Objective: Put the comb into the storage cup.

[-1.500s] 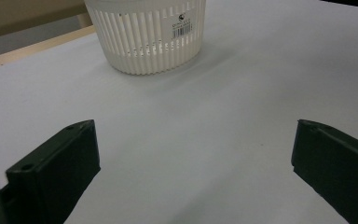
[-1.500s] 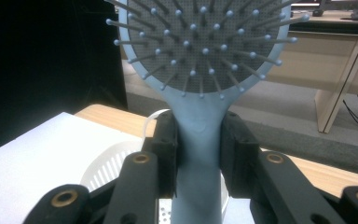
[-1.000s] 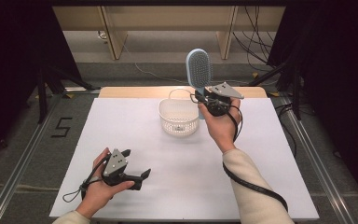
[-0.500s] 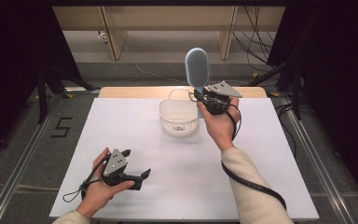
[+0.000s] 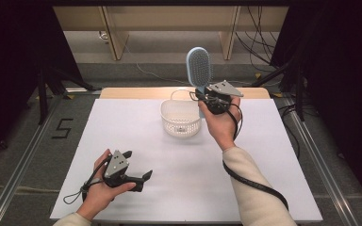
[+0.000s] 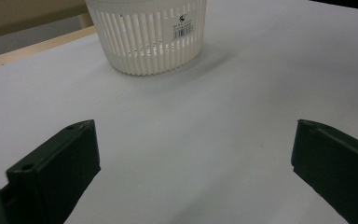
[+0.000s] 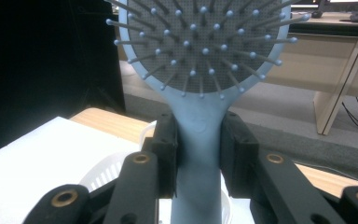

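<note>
The blue hairbrush (image 5: 199, 67) is standing upright in the air, bristles facing the person, just above the far right rim of the white basket (image 5: 181, 123) — it is not yet inside. The right gripper (image 5: 206, 96) is clamping it by the handle, right below the head; in the right gripper view the two black jaws are pressing on either side of the hairbrush (image 7: 200, 116), with the basket (image 7: 114, 172) showing pale beneath them. The basket itself is sitting in the middle of the far half of the white table (image 5: 273, 155), and as far as the high view shows it is holding nothing. The left gripper (image 5: 139, 165) is resting low on the near left part of the table, well apart from the basket, its jaws spread wide and gripping nothing — the left gripper view is looking between them toward the basket (image 6: 148, 32). Judging from this, the pick-up is done and the brush is hanging over its likely target; lowering it in and letting go are what is left.
</note>
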{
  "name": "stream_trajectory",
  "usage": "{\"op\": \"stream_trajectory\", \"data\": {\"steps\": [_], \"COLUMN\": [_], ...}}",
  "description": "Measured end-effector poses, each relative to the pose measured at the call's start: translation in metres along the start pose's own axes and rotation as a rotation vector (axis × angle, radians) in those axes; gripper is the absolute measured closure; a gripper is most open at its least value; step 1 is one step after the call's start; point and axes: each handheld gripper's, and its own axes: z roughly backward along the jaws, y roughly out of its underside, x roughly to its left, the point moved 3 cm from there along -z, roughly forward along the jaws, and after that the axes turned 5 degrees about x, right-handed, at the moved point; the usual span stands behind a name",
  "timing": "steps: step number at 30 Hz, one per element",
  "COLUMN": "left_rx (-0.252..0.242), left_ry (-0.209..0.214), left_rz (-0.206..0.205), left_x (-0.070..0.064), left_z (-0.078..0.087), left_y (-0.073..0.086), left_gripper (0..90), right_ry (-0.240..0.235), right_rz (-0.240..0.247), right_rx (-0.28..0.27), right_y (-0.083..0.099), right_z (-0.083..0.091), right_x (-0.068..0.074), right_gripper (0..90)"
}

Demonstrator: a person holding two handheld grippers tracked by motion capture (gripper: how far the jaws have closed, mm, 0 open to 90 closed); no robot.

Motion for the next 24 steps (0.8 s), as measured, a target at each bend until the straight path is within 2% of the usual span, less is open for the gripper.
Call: {"op": "stream_trajectory", "data": {"steps": [24], "left_rx": [-0.002], "left_ry": [0.001], "left_rz": [0.004], "left_x": [0.000], "left_z": [0.000], "left_y": [0.000], "left_gripper": [0.4], "right_ry": [-0.005], "right_rz": [0.003], "right_rx": [0.010], "right_y": [-0.003], "right_z": [-0.012], "right_x": [0.004], "right_gripper": [70.5]}}
